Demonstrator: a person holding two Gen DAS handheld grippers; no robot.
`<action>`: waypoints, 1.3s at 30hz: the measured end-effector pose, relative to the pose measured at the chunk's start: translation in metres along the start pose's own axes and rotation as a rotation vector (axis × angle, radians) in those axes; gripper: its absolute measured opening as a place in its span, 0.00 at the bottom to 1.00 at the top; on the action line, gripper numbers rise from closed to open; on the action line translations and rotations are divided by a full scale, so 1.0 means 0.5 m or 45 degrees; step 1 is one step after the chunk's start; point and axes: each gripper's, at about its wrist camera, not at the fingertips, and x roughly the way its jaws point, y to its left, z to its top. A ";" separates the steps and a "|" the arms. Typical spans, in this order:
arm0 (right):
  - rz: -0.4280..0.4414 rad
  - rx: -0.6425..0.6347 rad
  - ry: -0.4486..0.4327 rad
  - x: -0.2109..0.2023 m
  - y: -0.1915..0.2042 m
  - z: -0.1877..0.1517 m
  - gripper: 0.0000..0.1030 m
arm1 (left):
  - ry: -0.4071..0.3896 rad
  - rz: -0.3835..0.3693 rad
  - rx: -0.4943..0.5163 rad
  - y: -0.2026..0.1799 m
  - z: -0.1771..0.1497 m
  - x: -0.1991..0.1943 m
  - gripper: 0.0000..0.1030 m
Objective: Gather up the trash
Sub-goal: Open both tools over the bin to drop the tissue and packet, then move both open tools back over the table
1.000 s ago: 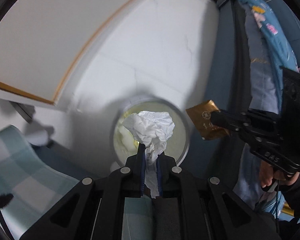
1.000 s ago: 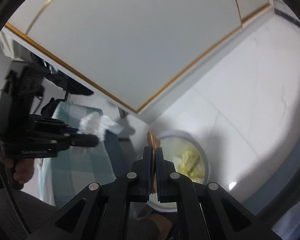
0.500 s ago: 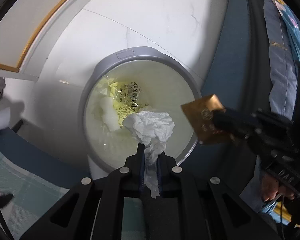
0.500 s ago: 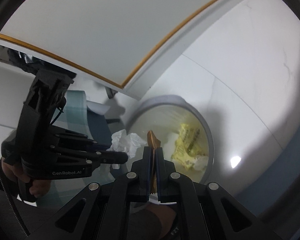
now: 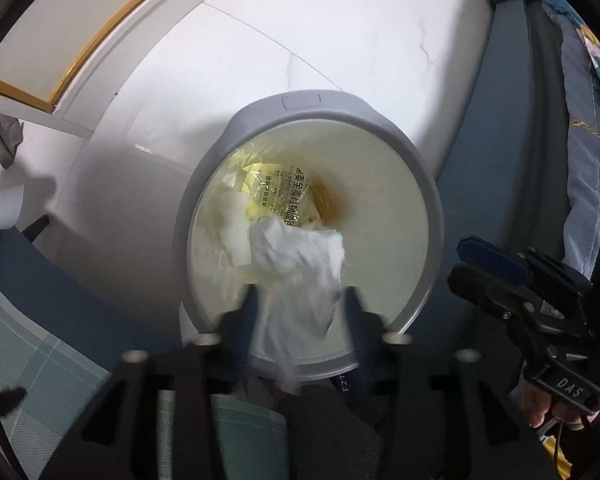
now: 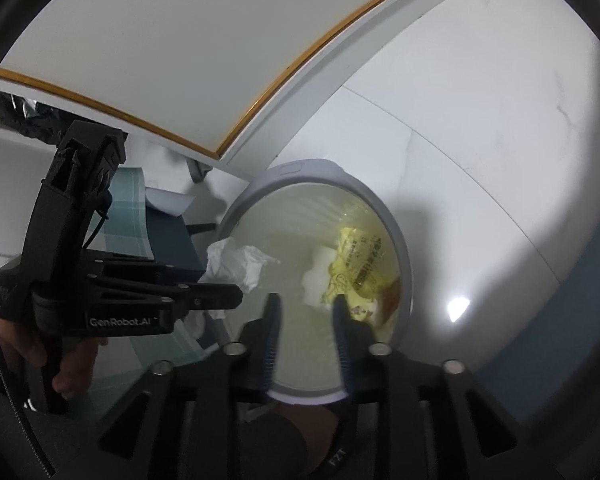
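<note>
A round grey trash bin with a pale liner stands on the white floor right under both grippers. My left gripper hangs over its near rim with its jaws opening. A crumpled white tissue, blurred, sits loose between the parted fingers. The right wrist view shows that tissue at the left gripper's tip. My right gripper is over the bin, jaws opening, nothing between them. A brown wrapper lies inside by a yellow packet. The right gripper shows empty in the left wrist view.
A white cabinet with a gold edge rises behind the bin. Checked blue-green cloth lies to the left, and blue bedding hangs at the right. A hand grips the left tool's handle.
Both grippers came down close over the bin and opened. The brown wrapper left the right jaws and dropped into the bin. The tissue is loose between the left fingers.
</note>
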 end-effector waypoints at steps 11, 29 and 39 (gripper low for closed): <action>-0.010 0.013 -0.086 -0.062 -0.009 -0.006 0.40 | -0.130 0.026 -0.002 0.014 -0.010 -0.063 0.66; 0.093 -0.219 -0.448 -0.304 0.183 0.021 0.61 | -0.897 0.398 -0.329 0.090 -0.239 -0.438 0.75; 0.210 -0.483 -0.614 -0.415 0.398 -0.033 0.73 | -1.239 0.465 -0.559 0.149 -0.465 -0.565 0.80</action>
